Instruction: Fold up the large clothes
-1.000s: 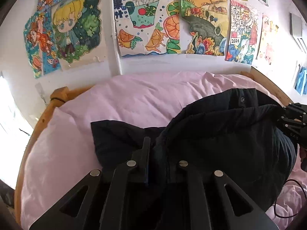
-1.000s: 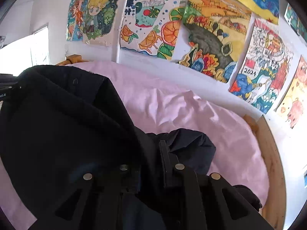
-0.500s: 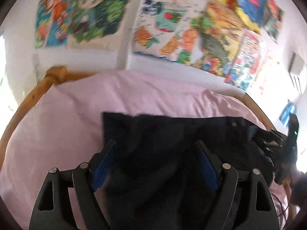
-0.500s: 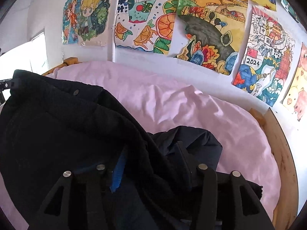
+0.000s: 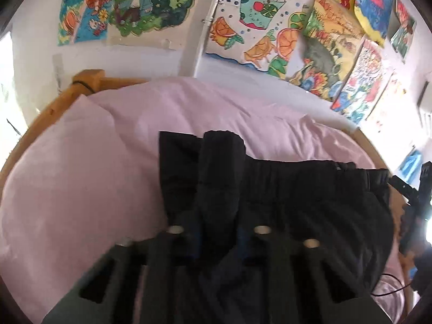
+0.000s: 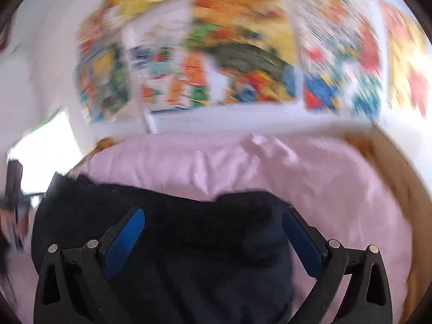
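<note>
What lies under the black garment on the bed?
Pink bedding shows all round the black padded garment, inside a wooden bed frame. Whatever sits directly beneath the garment is covered.

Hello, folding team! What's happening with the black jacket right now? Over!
Left tool shut on black jacket. Right tool open above it. Jacket lies on pink bed. Nothing blocking.

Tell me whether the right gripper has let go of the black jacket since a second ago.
Yes. The right gripper now stands wide open over the black jacket, whose top edge has dropped away from the wall drawings to lie flat on the pink bedding.
</note>
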